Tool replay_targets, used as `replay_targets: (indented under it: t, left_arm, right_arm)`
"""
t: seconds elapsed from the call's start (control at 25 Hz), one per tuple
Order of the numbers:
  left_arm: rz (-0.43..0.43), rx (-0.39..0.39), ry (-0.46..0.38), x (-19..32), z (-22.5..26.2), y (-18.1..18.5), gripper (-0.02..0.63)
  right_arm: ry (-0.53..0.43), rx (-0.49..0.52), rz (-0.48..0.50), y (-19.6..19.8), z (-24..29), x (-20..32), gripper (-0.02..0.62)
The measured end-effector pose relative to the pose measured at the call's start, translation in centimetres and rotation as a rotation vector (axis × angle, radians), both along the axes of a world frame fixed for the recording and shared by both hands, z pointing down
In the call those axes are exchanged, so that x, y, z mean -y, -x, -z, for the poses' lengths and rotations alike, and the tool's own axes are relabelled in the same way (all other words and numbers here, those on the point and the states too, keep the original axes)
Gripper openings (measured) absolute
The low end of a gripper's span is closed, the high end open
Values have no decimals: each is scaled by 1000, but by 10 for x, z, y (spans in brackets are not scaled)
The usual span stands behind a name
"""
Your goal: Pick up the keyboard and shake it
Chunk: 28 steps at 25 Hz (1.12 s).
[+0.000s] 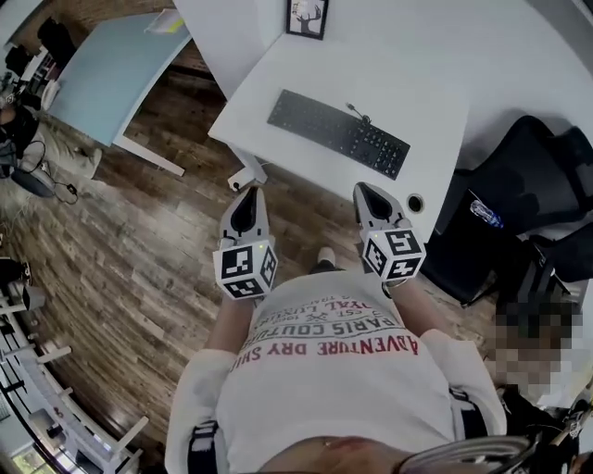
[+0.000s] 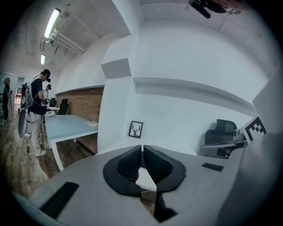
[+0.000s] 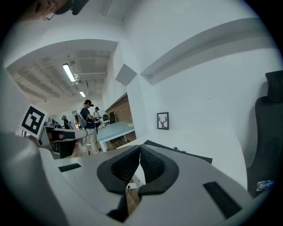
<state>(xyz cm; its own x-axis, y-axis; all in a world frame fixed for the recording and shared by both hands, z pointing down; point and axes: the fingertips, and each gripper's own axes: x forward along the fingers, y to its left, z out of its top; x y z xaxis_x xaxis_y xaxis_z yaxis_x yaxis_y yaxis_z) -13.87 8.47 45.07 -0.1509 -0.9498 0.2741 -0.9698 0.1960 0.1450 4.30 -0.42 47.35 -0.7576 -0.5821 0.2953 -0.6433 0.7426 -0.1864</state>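
Up ahead on the white table (image 1: pixel 408 65) lies the keyboard (image 1: pixel 338 134), its long side slanting left to right. It is closer to the right gripper (image 1: pixel 364 191) than the left gripper (image 1: pixel 248 194). Both are closed tight and hold nothing.

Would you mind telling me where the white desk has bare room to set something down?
The white desk has most bare room behind the keyboard, between the framed picture and the desk's right edge. A narrower bare strip runs between the keyboard and the near edge. The right side is crowded by the black chair.
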Motion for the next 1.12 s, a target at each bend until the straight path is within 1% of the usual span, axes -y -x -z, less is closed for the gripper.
replay_targets:
  t: [0.12,0.24,0.36,0.48,0.64,0.84,1.0,1.12]
  left_arm:
    - [-35,4,7,55,-1,-15,34]
    - [-69,14,19,94,-3,-34,34]
    - [-112,25,33,126,-5,-45,34]
    - [-149,29,59,145,-14,-46,34]
    - [-213,27,94,174,-30,-39,34]
    - [-325,28,135,223,-52,-16,34]
    - [-428,25,190,260,-74,5,34]
    - [-490,4,225,278,-93,20,34]
  right_arm:
    - [14,-7,-16,-15,-3,46,26]
    - [33,-19,-45,-35,-10,80,26]
    - [68,-11,-93,-48,-19,109,26]
    - [90,-8,-139,-54,-26,124,26]
    - [110,-29,-214,-60,-36,142,26]
    - [146,-48,-328,-59,-51,167,26]
    - [193,-39,-403,-55,-66,180,26]
    - [221,-30,-488,-57,-76,189,26]
